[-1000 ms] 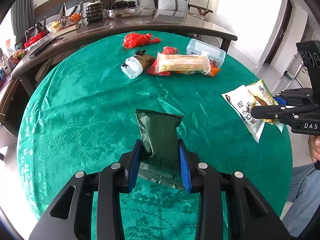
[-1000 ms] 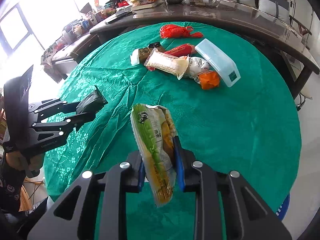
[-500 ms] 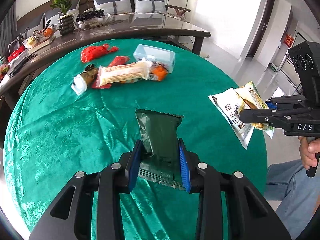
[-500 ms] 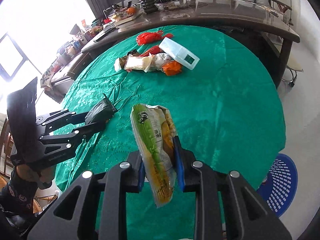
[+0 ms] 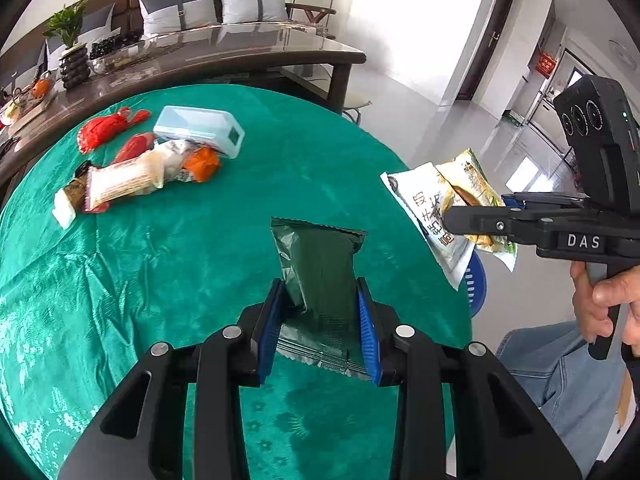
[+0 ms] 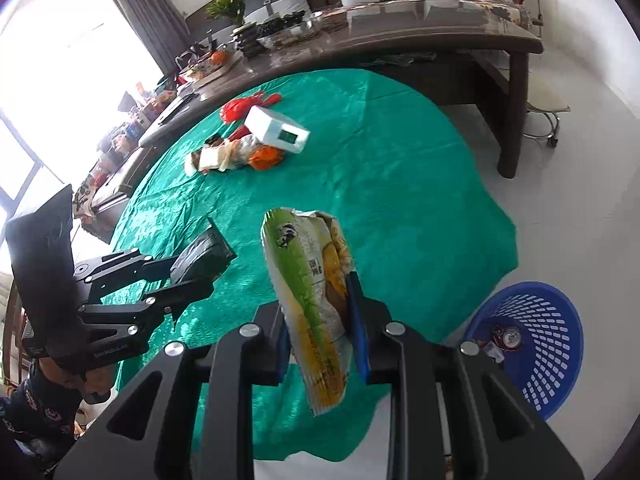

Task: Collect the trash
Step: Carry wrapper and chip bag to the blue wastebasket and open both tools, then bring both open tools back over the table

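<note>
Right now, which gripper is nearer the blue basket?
Right. The right gripper, shut on a snack packet, hangs beside the blue basket; the left gripper is further, over the green table.

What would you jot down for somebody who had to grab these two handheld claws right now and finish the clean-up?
Left gripper: shut on a dark green wrapper, held above the green table.
Right gripper: shut on a green-and-yellow snack bag, near the table's edge.
Blue basket on the floor beside the table already holds a can.
Left to do: drop both wrappers in, then collect the wrapper pile beside the clear box.
</note>
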The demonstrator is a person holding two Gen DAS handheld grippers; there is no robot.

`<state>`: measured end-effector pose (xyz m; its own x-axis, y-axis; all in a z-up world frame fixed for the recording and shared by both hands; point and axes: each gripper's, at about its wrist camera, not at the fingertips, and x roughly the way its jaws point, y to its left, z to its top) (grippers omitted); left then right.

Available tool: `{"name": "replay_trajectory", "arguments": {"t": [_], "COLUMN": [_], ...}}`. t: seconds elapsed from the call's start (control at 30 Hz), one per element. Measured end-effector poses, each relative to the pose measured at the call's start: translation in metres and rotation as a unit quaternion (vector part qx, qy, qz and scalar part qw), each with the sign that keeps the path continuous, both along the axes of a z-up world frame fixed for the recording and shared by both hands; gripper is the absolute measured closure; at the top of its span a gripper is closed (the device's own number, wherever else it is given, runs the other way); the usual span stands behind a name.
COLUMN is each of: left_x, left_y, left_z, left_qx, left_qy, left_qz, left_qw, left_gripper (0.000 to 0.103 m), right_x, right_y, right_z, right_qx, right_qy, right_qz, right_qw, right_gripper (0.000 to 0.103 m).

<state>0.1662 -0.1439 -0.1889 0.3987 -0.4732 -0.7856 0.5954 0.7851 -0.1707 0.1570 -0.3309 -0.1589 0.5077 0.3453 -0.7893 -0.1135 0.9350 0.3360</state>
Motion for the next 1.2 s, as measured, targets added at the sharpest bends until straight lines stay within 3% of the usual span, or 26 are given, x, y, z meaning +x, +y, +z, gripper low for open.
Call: {"name": "replay_trajectory", "arguments": {"t": [0.3, 0.6, 0.8, 1.1, 1.17, 1.2], "left_x": [-0.016, -0.025, -0.023, -0.01, -0.01, -0.009], "left_y": [-0.102, -0.208, -0.261, -0.312, -0.317, -0.32], "left_z": [0.004, -0.018, -0.052, -0.094, -0.098, -0.102], "left_qx": [-0.01, -0.006, 0.009, 0.025, 0.026, 0.022], "left_qy": [0.005, 0.029, 0.048, 0.061, 0.058, 0.057], "left_qz": [-0.077, -0.131, -0.148, -0.164, -0.167, -0.17], "left_qw": [0.9969, 0.9909, 0.9878, 0.9842, 0.9839, 0.9836], "left_gripper": [0.069, 0.068, 0.068, 0.068, 0.067, 0.066], "right_x": [-0.025, -0.044, -0.056, -0.059, -0.06, -0.059], "right_y": [-0.111, -0.2, -0.238, -0.262, -0.266, -0.266], "right_z": [-0.008, -0.053, -0.077, -0.088, -0.09, -0.091], "right_qx": [-0.055, -0.084, -0.058, -0.02, -0.01, -0.003], "right_qy": [0.011, 0.041, 0.052, 0.058, 0.055, 0.054], "right_qz": [-0.09, -0.175, -0.212, -0.235, -0.241, -0.244], "right_qw": [0.994, 0.98, 0.974, 0.97, 0.969, 0.968], "right_gripper": [0.079, 0.079, 0.079, 0.079, 0.072, 0.063]}}
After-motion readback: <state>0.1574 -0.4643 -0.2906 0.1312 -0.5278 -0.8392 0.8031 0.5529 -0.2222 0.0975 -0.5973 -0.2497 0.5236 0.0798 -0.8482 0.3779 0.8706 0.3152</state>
